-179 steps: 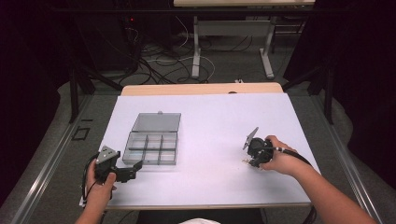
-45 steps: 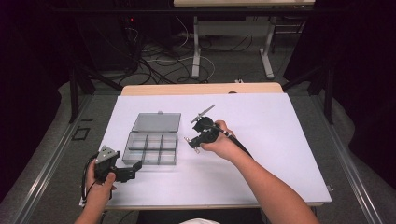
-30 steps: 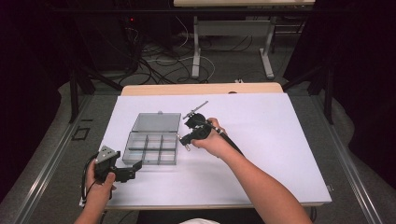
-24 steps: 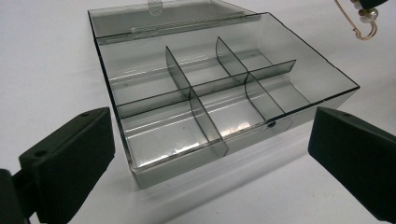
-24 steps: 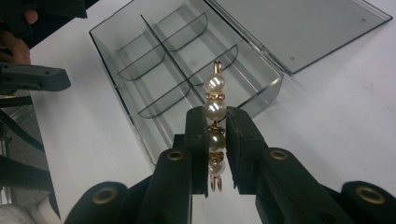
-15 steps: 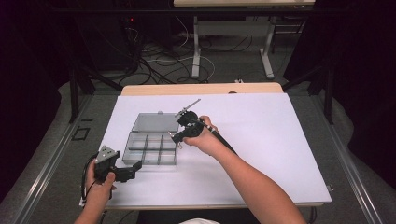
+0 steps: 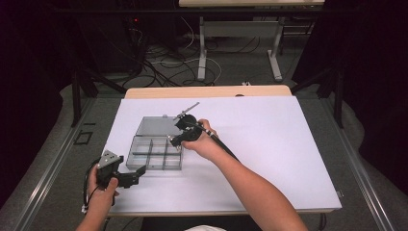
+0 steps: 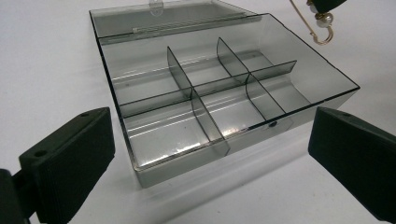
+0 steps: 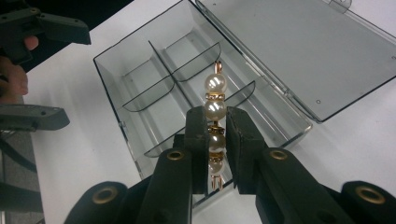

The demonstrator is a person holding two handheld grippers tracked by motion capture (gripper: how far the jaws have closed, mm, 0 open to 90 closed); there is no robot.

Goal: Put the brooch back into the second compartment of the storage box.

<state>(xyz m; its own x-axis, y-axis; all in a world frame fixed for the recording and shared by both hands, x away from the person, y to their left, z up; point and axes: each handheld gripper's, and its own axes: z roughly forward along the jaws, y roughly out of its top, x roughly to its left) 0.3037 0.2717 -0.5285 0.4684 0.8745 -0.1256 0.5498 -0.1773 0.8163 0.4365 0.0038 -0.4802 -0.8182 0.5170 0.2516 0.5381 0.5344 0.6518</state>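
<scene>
A gold-wired pin strung with white pearls (image 9: 215,112) is being pinched between the pads of the right tongs (image 9: 215,140), its long axis running straight out along the jaws. It is hanging just above the near right edge of the smoky clear plastic compartment box (image 9: 154,88), whose hinged lid (image 9: 299,51) is lying open flat on the far side. The nearest free cell is sitting directly below and slightly ahead of the pin's tip, so a short drop should be placing it. The left tongs (image 7: 126,177) are resting wide and empty on the white bench (image 7: 288,144), near left of the box, farther from the pin.
</scene>
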